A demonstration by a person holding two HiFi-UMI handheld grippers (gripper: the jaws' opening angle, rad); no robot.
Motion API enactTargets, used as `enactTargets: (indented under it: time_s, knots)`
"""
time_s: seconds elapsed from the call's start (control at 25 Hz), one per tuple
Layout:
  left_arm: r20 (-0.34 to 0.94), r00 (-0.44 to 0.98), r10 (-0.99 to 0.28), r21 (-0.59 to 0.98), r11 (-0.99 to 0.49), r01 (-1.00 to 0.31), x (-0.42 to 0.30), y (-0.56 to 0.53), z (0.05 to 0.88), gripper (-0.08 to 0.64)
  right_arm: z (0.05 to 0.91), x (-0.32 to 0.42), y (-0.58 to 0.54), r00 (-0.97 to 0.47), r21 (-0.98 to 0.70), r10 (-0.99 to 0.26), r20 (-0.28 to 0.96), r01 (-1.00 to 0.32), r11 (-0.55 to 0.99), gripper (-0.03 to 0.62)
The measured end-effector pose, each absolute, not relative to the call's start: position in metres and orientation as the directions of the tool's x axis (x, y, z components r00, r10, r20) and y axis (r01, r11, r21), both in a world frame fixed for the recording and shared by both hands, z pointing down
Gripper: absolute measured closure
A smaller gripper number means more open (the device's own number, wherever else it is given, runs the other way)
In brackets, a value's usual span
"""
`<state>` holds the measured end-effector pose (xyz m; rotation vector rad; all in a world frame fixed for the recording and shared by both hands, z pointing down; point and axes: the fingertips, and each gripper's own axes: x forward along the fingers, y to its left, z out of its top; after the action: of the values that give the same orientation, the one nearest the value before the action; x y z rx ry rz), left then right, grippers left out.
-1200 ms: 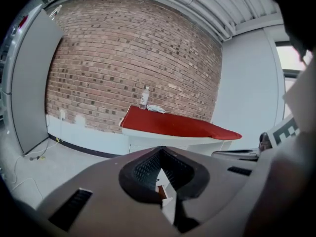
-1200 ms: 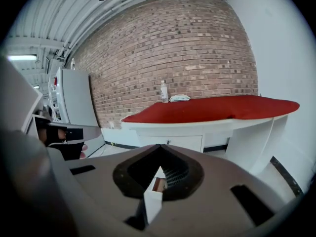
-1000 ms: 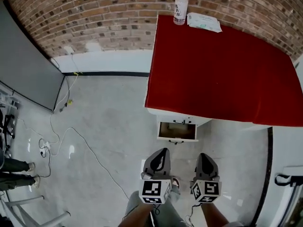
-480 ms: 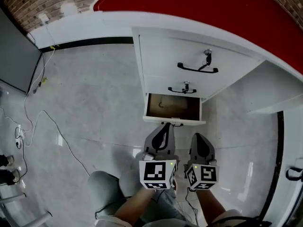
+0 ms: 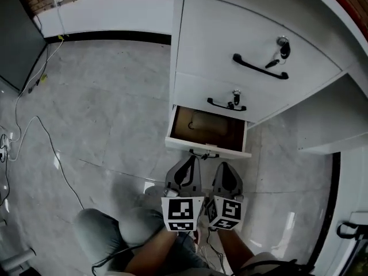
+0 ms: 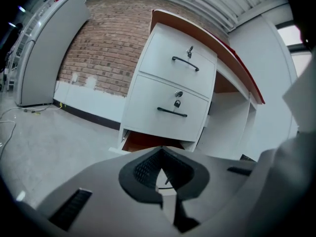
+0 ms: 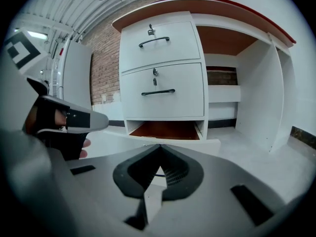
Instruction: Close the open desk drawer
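Just short of the bottom drawer [image 5: 208, 130], held low and side by side above the pale floor [image 5: 115, 119]: left gripper [image 5: 188, 161] and right gripper [image 5: 223, 168], both aimed at its white front, neither touching it. Jaws of each pressed together tip to tip, gripping nothing. Straight ahead of the fingertips, pulled partway out of the white desk, showing a brown inside and a dark handle [image 5: 204, 153] on the near edge. Above the fingertips, two shut drawers [image 5: 253, 68] with black handles.

Pale marbled floor tiles [image 5: 103, 114] fill the head view; at 11 o'clock a white baseboard [image 5: 115, 13] runs below a brick wall [image 6: 106, 43], with a dark panel [image 5: 14, 45] at 10 o'clock.
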<state>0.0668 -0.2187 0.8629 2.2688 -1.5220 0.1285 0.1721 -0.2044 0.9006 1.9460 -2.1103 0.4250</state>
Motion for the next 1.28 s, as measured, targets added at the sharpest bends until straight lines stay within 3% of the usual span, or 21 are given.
enactTargets:
  time_s: [0.8, 1.28]
  knots:
    - [0.311, 0.332, -0.89, 0.248, -0.261, -0.933, 0.036, -0.241, 0.899, 0.555, 0.93, 0.164, -0.236, -0.104, -0.032, -0.919, 0.381, -0.995, 0.099, 0.594]
    - [0.278, 0.305, -0.911, 0.336, -0.205, -0.919, 0.025, -0.241, 0.892, 0.555, 0.929, 0.164, -0.242, -0.109, -0.005, -0.941, 0.319, -0.994, 0.114, 0.594]
